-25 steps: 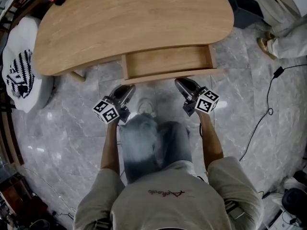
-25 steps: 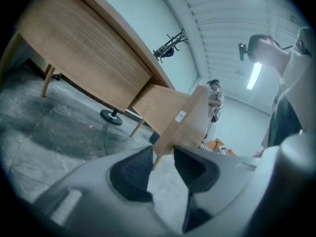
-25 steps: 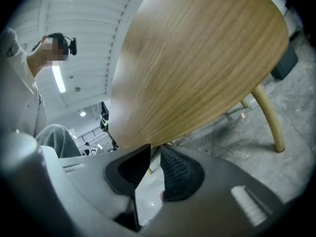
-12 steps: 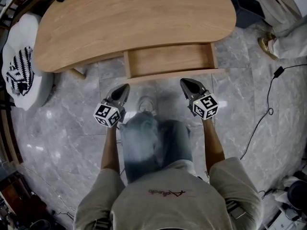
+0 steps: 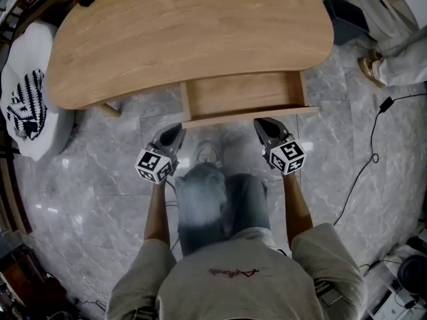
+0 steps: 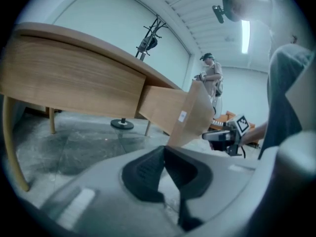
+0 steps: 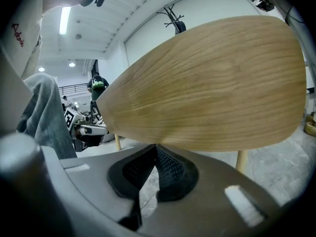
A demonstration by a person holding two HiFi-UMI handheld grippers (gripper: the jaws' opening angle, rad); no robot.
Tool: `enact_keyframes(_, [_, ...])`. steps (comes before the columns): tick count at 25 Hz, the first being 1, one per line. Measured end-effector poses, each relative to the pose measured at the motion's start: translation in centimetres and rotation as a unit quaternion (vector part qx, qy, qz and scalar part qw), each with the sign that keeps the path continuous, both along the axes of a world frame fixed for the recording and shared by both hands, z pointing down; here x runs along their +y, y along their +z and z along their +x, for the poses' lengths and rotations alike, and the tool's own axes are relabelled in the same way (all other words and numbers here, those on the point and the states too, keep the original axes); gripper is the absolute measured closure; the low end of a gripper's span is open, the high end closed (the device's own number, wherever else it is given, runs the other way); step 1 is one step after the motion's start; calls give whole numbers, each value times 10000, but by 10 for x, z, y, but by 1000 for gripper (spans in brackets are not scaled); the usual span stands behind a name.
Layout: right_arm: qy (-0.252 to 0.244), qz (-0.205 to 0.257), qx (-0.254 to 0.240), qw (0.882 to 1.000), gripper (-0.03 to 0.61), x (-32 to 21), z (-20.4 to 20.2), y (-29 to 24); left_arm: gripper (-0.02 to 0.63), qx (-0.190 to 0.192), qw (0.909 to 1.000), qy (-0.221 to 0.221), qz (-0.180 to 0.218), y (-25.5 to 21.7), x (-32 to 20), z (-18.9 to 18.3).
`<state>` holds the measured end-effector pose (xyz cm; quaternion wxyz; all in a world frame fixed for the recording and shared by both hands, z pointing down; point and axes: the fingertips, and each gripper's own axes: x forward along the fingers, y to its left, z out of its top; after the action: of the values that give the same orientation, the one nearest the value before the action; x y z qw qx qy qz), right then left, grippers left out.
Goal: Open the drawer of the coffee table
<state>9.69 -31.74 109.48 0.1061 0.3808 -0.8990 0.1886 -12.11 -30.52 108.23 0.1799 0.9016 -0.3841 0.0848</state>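
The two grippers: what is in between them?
In the head view, between the left gripper and the right gripper is grey floor, with what looks like the person's shoe and their legs.

no word or number can be read for certain. a red script logo (image 5: 230, 271) crosses the person's shirt (image 5: 267, 292), too blurred to spell out. a small white sticker (image 6: 182, 116) on the drawer front (image 6: 197, 112) carries unreadably small print. the left cube (image 5: 154, 166) and right cube (image 5: 288, 156) bear only black-and-white square patterns.
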Motion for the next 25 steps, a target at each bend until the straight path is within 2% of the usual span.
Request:
enact_keyframes(5, [-18,-438,65,9990,572,5,-23,-26,611,19,9996,-29,-270,-31,-5,-19])
enact_keyframes(9, [-111,-632,160,9978,572,11,-39,-79,611,71,9989,-129,-456,-84,-5,-31])
enact_keyframes(16, [54,-754,265,9968,573,20,-42,-210,611,93,9983,-37,-566,-214,1,-35])
enact_keyframes(25, [153,-626,401,9971,573,-3,-43,-392,611,133,9985,31,-535,-388,-14,-32])
